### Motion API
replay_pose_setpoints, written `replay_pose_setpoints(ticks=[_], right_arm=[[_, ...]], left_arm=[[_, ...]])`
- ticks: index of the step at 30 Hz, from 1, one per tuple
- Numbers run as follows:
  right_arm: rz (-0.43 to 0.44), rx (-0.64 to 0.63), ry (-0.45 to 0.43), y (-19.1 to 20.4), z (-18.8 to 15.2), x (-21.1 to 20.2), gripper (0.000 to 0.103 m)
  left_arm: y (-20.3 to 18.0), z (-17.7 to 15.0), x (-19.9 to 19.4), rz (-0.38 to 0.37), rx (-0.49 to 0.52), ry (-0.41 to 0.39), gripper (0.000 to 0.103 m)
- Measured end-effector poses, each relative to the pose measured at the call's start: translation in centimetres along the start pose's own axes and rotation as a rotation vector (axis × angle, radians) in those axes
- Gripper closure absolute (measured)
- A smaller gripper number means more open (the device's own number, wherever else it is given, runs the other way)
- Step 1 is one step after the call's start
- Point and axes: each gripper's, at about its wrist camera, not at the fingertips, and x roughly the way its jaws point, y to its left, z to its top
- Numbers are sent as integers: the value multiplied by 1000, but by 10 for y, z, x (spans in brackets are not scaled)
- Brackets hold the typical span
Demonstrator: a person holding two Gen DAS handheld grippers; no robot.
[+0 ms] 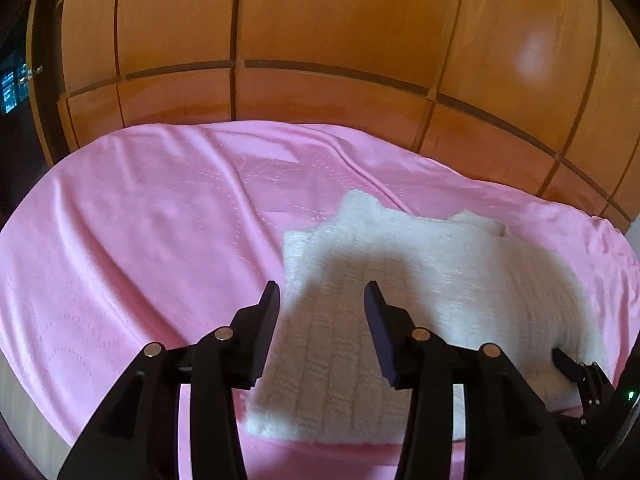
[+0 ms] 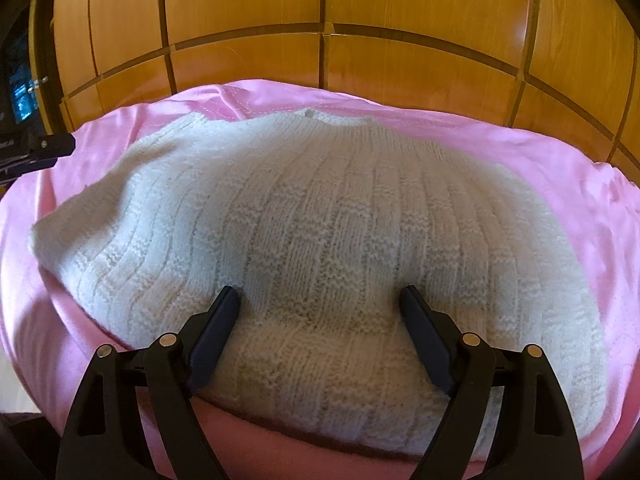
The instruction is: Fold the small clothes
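**White knit sweater lies on the pink sheet, both grippers over it**

At the far left, in both wrist views, a dark gap beside the wardrobe shows a small bluish glow. Next comes the smooth pink stitched bed sheet (image 1: 140, 220), wrinkled in long shallow folds and bare on its left half. Behind it runs the glossy orange-brown wooden panelled wardrobe (image 1: 320, 32), split by dark grooves.

The left gripper (image 1: 322, 294) hangs above the left part of the cream-white ribbed knitted sweater (image 2: 320, 220), its black jaws partly spread with nothing pinched between them; its shadow falls on the wool below. The sweater lies flat on the sheet, neckline toward the wardrobe, one side already folded inward so its left edge runs straight.

Further right, the right gripper (image 2: 320, 294) stands with its jaws spread wide. Its fingertips (image 2: 230, 294) press down into the knit near the hem, with a stretch of fabric lying between them, not pinched.
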Motion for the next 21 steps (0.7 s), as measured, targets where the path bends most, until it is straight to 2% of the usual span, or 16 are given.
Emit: replay_pose_setpoints(ticks=[3, 8, 14, 18, 21], right_arm=[[23, 35, 9, -7, 1, -8, 16], [28, 88, -1, -18, -1, -23, 16], [-28, 152, -10, -49, -7, -36, 16], [-72, 245, 16, -80, -23, -37, 16], [-67, 304, 34, -96, -35, -33, 16]], left_arm=[[-4, -2, -5, -10, 12, -4, 56], [-10, -7, -11, -25, 24, 0, 54], [-20, -12, -15, -35, 48, 3, 54], [-26, -16, -13, -40, 62, 13, 54], [-33, -18, -14, -42, 76, 17, 54]])
